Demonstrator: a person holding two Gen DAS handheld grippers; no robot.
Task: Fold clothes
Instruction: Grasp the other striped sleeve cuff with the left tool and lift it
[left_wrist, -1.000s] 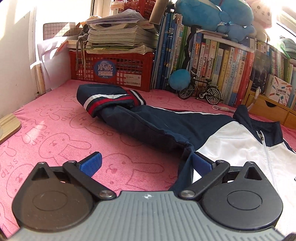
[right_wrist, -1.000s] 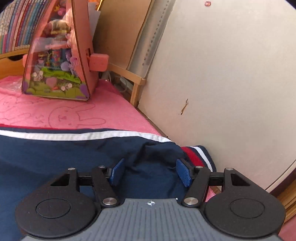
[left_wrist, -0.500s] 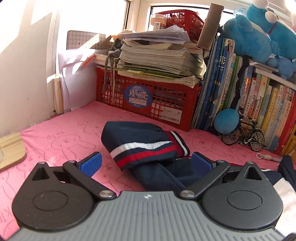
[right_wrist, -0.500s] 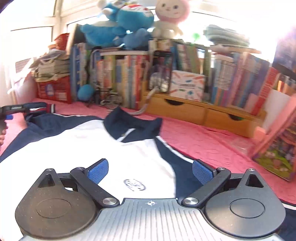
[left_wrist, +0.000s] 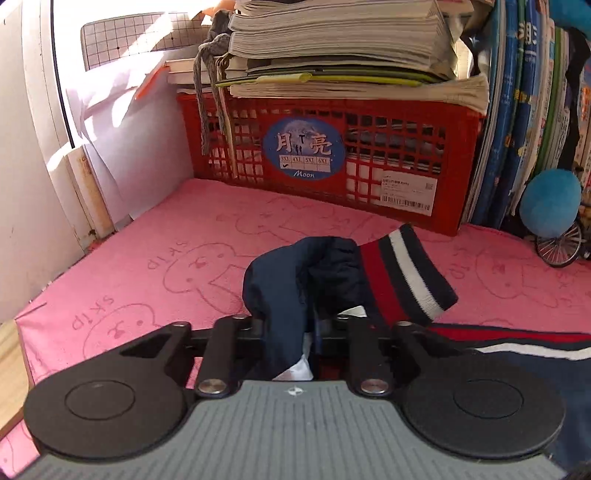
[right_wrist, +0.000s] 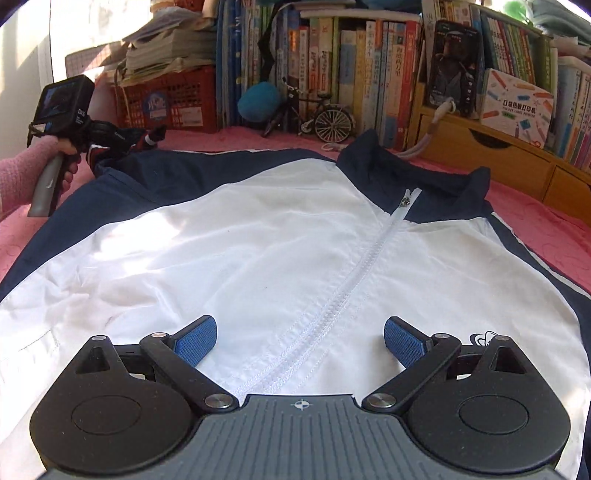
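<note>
A navy and white zip jacket (right_wrist: 280, 251) lies front up on the pink towel, collar toward the bookshelf. In the left wrist view my left gripper (left_wrist: 299, 332) is shut on the navy sleeve end (left_wrist: 295, 280), and its red, white and navy striped cuff (left_wrist: 402, 277) sticks up to the right. The right wrist view shows that same left gripper (right_wrist: 147, 138) far left, held by a hand in a pink sleeve (right_wrist: 18, 166). My right gripper (right_wrist: 299, 341) hovers open over the white chest, its blue pads either side of the zipper (right_wrist: 354, 280).
A red plastic crate (left_wrist: 332, 162) under a stack of papers stands at the back left. Upright books (right_wrist: 369, 74), a blue ball (left_wrist: 550, 206), a toy bicycle (right_wrist: 321, 114) and wooden drawers (right_wrist: 491, 147) line the back edge. The pink towel (left_wrist: 184, 251) covers the surface.
My left gripper moved up to the sleeve cuff and shut on it, lifting it. My right gripper swung from the right sleeve by the wall to above the jacket's chest, staying open.
</note>
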